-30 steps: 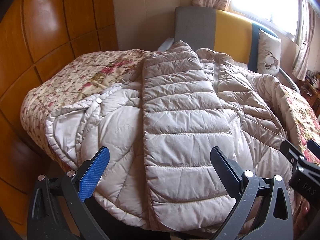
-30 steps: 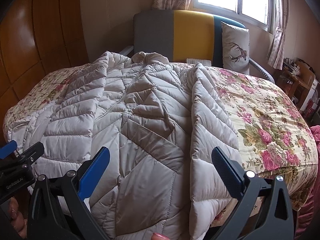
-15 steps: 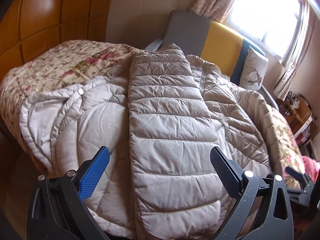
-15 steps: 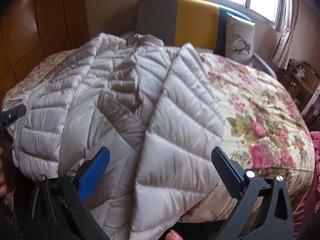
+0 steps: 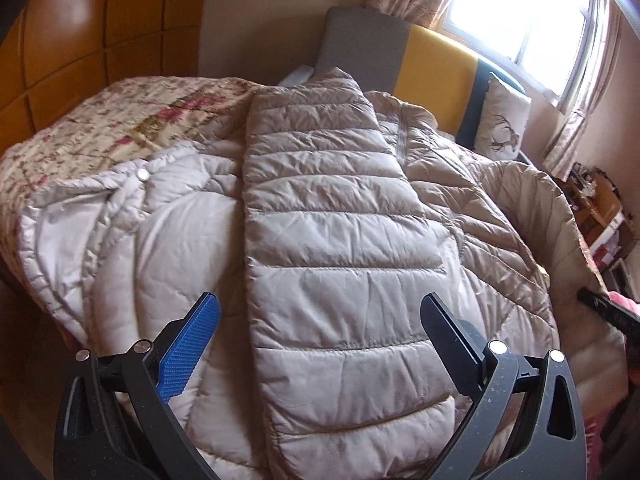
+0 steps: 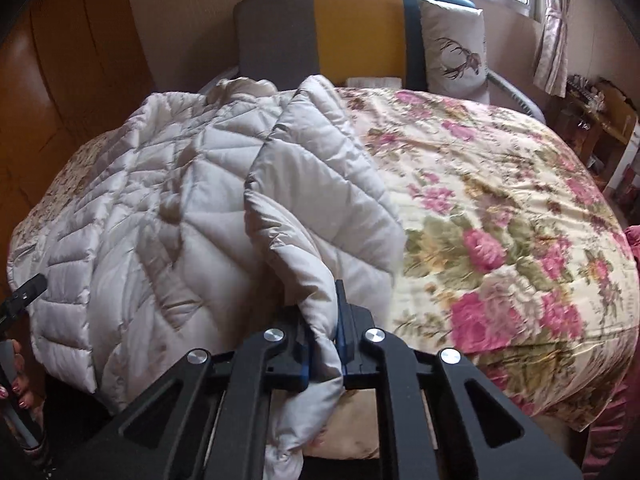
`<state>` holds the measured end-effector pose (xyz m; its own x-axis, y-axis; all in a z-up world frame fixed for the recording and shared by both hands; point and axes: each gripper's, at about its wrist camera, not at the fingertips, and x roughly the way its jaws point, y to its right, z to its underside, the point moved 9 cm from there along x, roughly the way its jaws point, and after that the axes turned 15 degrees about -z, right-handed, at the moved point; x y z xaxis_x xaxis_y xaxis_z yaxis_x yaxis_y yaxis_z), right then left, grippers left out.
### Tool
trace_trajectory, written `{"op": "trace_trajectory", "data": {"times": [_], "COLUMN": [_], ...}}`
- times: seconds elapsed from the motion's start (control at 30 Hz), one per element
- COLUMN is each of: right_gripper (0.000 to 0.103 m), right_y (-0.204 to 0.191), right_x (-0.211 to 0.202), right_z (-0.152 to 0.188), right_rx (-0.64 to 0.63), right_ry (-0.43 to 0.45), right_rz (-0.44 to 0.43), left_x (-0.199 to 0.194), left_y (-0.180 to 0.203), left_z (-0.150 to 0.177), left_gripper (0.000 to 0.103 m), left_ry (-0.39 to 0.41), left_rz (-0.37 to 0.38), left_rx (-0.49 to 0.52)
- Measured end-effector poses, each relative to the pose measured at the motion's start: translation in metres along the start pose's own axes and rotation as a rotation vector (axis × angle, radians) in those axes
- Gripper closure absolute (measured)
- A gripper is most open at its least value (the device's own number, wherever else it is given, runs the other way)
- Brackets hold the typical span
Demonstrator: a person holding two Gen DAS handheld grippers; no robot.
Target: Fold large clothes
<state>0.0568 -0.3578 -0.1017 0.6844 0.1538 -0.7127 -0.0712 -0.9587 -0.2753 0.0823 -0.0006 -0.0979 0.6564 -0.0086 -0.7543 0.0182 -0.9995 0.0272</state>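
Observation:
A large beige quilted down coat [image 5: 340,248] lies spread over the bed, one sleeve folded straight down its middle. In the left wrist view my left gripper [image 5: 320,332] hovers open above the coat's near hem, its fingers either side of the folded sleeve without touching it. In the right wrist view the coat [image 6: 160,216] covers the bed's left half. My right gripper [image 6: 322,332] is shut on the coat's near right edge, and the pinched fabric bunches up between the pads and hangs below them. The right gripper's tip [image 5: 608,312] shows at the left view's right edge.
A floral bedspread [image 6: 500,220] covers the bed, bare on its right half. A grey and yellow headboard [image 6: 340,36] and a deer-print cushion [image 6: 452,52] stand at the far end. Wooden panelling [image 5: 80,48] lines the left; cluttered shelves [image 6: 600,120] stand right. A hand [image 6: 16,392] holds the left gripper's handle.
My right gripper moved right along the coat's near hem and went from wide open to shut on the coat's right edge. The left gripper stayed open and tilted a little toward the coat.

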Motion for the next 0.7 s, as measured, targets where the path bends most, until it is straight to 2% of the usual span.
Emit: {"op": "trace_trajectory", "data": {"times": [0.1,0.13,0.27,0.4,0.47,0.5,0.53,0.6,0.7], "right_gripper": [0.095,0.095,0.095,0.092,0.081,0.06,0.035,0.019,0.006], "right_y": [0.046,0.062,0.123,0.176,0.193,0.204,0.214,0.234,0.26], "right_x": [-0.002,-0.003,-0.001,0.01,0.019,0.02,0.02,0.015,-0.009], "right_z": [-0.022,-0.03,-0.059,-0.077,-0.08,-0.08,-0.081,-0.087,-0.089], "right_rx": [0.02,0.009,-0.043,-0.009,0.017,0.031,0.051,0.1,0.306], "right_ry": [0.039,0.05,0.063,0.047,0.026,0.015,0.008,0.04,0.129], "right_rz": [0.11,0.157,0.321,0.377,0.391,0.416,0.453,0.497,0.466], "left_x": [0.0,-0.001,-0.002,-0.004,-0.003,-0.004,-0.004,-0.006,-0.01], "left_y": [0.008,0.009,0.011,0.012,0.014,0.014,0.016,0.018,0.015], "left_z": [0.002,0.002,0.003,0.001,-0.001,-0.001,-0.001,-0.003,-0.009], "left_gripper": [0.003,0.003,0.003,0.003,0.003,0.003,0.003,0.003,0.003], "left_ry": [-0.014,-0.012,-0.007,-0.002,0.002,0.002,0.004,0.015,0.054], "left_rz": [0.112,0.127,0.13,0.13,0.126,0.125,0.127,0.123,0.097], "left_rx": [-0.021,-0.028,-0.031,-0.025,-0.018,-0.012,-0.003,0.016,0.025]}}
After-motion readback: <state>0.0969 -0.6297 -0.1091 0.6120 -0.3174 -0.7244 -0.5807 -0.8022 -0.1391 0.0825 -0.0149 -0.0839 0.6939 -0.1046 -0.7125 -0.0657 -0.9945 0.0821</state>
